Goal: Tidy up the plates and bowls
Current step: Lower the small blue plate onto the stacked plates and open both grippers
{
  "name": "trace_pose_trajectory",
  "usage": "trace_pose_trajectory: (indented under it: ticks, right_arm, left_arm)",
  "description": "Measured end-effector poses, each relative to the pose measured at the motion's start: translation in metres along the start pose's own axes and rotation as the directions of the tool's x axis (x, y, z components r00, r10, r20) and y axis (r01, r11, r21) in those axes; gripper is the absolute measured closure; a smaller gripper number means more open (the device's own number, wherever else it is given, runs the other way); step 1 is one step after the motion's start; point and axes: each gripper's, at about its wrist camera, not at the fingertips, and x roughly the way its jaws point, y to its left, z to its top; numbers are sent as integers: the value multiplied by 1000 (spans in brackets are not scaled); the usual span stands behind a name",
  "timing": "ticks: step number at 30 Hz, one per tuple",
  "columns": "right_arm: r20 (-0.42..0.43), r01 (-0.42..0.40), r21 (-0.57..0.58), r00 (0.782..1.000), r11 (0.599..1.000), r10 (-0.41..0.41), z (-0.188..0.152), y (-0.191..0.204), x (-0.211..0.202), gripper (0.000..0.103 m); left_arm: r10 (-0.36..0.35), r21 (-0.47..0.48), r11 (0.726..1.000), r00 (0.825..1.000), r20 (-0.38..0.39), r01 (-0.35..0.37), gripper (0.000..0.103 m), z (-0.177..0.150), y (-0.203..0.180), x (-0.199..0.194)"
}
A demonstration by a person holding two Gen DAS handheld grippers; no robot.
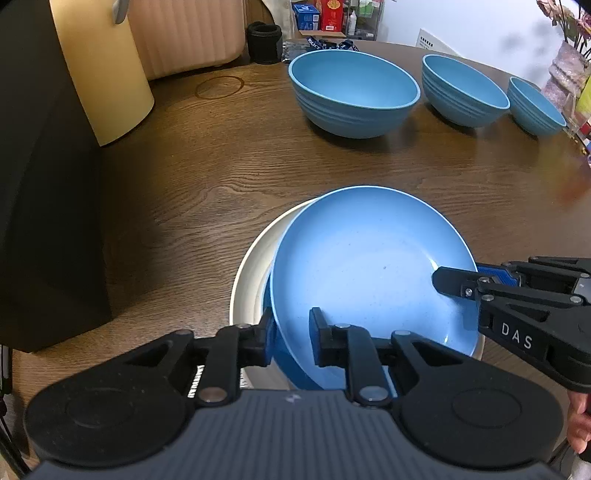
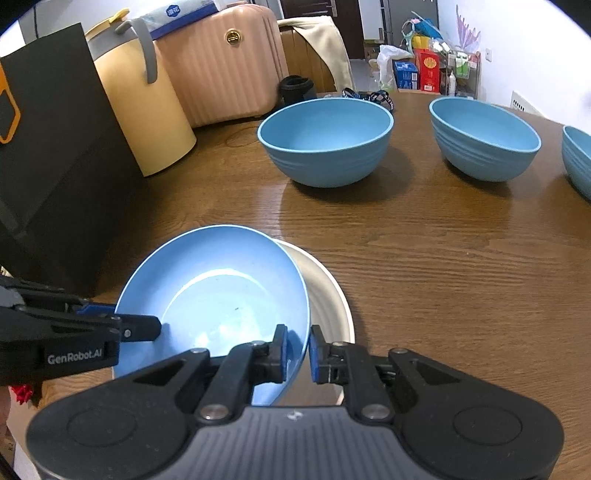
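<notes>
A light blue plate (image 1: 369, 266) lies tilted over a cream plate (image 1: 255, 266) on the wooden table; it also shows in the right wrist view (image 2: 218, 291), with the cream plate (image 2: 328, 295) under it. My left gripper (image 1: 291, 336) straddles the blue plate's near-left rim, jaws close around it. My right gripper (image 2: 297, 350) straddles the opposite rim the same way. Each gripper appears in the other's view: the right one (image 1: 458, 280) and the left one (image 2: 136, 325). Three blue bowls (image 1: 352, 92) (image 1: 463, 88) (image 1: 533, 105) stand in a row at the back.
A black box (image 1: 48, 192) stands close on the left, with a yellow bin (image 1: 103, 66) and a pink suitcase (image 1: 188, 33) behind it. A vase (image 1: 567, 70) stands at the far right. Bare wood lies between plates and bowls.
</notes>
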Motion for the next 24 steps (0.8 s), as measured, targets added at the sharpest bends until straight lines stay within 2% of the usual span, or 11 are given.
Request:
trace_pose_trajectory:
  ticks: [5, 9, 13, 14, 17, 19, 21, 24]
  right_arm:
    - [8, -22, 14, 1000, 1000, 22, 1, -4, -2, 89]
    - [21, -34, 27, 999, 999, 33, 2, -6, -7, 68]
    - [32, -48, 45, 998, 998, 47, 5, -7, -10, 58]
    - [34, -55, 54, 998, 997, 53, 5, -8, -11, 53]
    - [44, -62, 75, 997, 995, 58, 6, -10, -16, 42]
    - [52, -62, 85, 997, 994, 57, 7, -10, -21, 31]
    - [61, -57, 93, 997, 994, 51, 5, -11, -27, 14]
    - [61, -40, 104, 998, 994, 34, 1, -12, -38, 0]
  left_arm:
    - [6, 11, 1000, 1000, 14, -6, 70, 2, -1, -3]
    - [10, 17, 1000, 999, 42, -11, 62, 4, 0, -9]
    - [26, 29, 999, 997, 76, -28, 53, 5, -2, -16]
    - [29, 31, 999, 996, 83, -32, 51, 5, -2, -19]
    - [43, 30, 998, 993, 110, -46, 37, 4, -1, -27]
    - [54, 25, 998, 990, 132, -58, 23, 2, 0, -35]
    - [60, 10, 998, 986, 157, -62, 13, 0, 3, -42]
    - [62, -18, 998, 978, 199, -59, 0, -4, 8, -53]
